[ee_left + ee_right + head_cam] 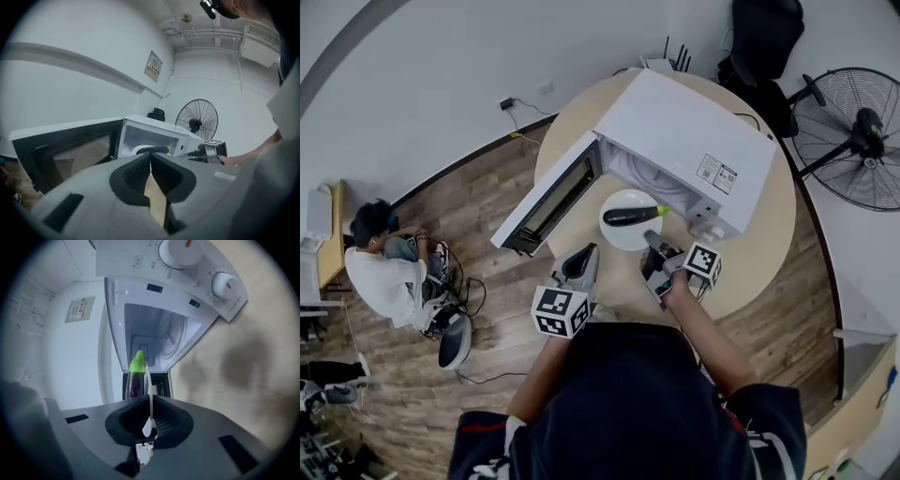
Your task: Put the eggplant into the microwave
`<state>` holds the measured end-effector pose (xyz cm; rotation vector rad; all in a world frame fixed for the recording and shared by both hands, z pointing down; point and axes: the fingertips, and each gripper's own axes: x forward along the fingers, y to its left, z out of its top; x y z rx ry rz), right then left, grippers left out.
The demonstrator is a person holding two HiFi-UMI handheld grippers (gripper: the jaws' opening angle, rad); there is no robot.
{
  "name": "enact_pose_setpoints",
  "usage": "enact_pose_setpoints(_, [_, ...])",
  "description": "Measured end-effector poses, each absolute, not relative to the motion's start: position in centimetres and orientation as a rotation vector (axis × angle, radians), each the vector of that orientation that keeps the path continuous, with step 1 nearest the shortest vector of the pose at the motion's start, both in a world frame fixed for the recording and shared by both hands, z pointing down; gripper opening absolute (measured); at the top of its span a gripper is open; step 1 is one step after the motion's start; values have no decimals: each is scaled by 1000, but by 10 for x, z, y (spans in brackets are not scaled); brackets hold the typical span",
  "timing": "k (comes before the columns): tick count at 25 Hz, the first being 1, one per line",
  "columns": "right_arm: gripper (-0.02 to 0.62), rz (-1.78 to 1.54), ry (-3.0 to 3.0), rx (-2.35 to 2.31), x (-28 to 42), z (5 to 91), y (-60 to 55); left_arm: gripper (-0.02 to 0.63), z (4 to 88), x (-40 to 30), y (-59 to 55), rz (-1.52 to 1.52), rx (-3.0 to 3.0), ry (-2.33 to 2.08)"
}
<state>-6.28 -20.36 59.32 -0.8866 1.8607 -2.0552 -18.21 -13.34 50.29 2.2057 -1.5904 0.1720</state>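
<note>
Right gripper [654, 247] was clamped on the near rim of the plate [617, 236]. It carried the eggplant [633, 215] at the open microwave [694, 131] mouth. Left gripper [584, 258] was closed and empty. Loading seemed underway; the next move would be sliding the plate level inside.

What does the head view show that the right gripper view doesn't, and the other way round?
Only the head view: the left gripper, a standing fan and a person sitting on the floor. Only the right gripper view: the control dials of the microwave, and the right gripper seen up close, shut on the rim of the plate. Both: the eggplant lying on the white plate before the open microwave.
</note>
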Motion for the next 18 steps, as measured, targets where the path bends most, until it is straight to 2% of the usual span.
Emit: enact_pose_setpoints(18, [20,-1936,1566,-1136,-50,642,-239,21,522,-191,-155,271,2306,-1356])
